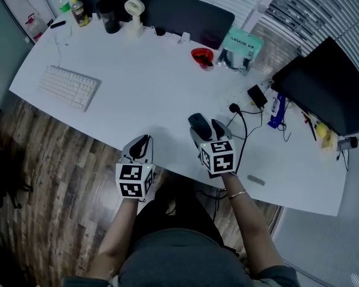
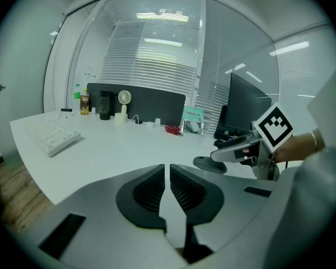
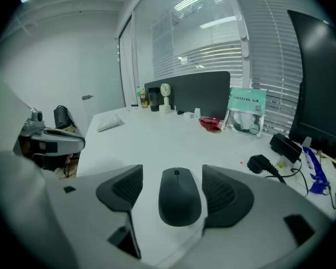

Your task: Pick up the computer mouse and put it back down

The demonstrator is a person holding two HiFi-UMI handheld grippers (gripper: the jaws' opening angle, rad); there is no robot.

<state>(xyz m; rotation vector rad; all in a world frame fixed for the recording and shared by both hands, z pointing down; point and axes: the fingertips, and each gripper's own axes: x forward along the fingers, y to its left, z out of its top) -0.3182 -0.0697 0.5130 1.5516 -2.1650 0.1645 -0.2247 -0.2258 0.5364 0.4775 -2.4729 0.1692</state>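
Note:
The black computer mouse (image 1: 197, 122) lies flat on the white desk (image 1: 143, 88), near its front edge. My right gripper (image 1: 206, 130) straddles it. In the right gripper view the mouse (image 3: 179, 198) sits between the two dark pads (image 3: 227, 194) with a gap on each side, so the jaws stand open around it and do not press it. My left gripper (image 1: 144, 141) hovers at the desk's front edge, left of the mouse. In the left gripper view its jaws are shut on nothing (image 2: 168, 190), and the mouse (image 2: 205, 163) shows under the right gripper.
A white keyboard (image 1: 67, 86) lies far left. A black plug with cable (image 1: 234, 108) and an adapter (image 1: 256, 94) lie just right of the mouse. Behind are a red dish (image 1: 202, 56), a teal packet (image 1: 242, 45), a small fan (image 1: 133, 9), bottles (image 1: 78, 11) and a monitor (image 1: 332, 91).

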